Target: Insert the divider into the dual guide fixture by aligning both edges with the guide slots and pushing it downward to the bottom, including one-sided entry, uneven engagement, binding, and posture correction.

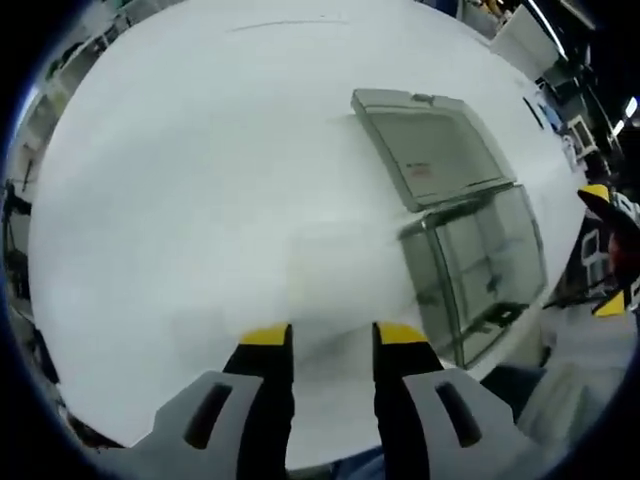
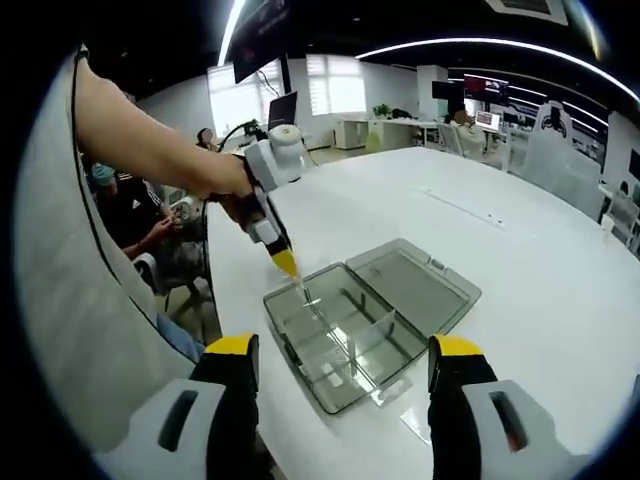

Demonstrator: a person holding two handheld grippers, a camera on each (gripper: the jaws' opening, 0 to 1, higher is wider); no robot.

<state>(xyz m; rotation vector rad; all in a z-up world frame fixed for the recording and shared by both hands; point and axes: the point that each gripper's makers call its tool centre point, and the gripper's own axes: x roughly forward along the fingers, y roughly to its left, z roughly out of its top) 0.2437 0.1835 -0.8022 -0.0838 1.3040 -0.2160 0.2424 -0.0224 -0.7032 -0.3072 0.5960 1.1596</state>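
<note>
1. I judge the task is near its start or in the insertion step: in the right gripper view my left gripper (image 2: pixel 285 262) reaches down to the near-left corner of the clear box (image 2: pixel 345 335), and a thin clear piece, probably the divider (image 2: pixel 303 293), seems to be at its tip.
2. I cannot tell if this piece is already in the guide slots or how deep it sits.
3. The box stands open on the white table (image 2: pixel 520 270), its lid (image 2: pixel 415 280) lying flat behind it; some partitions already stand inside the box.
4. In the left gripper view the left jaws are a little apart; what is between them is too blurred to tell.
5. My right gripper (image 2: pixel 345 355) hovers near the front of the box, jaws wide apart, holding nothing.
</note>
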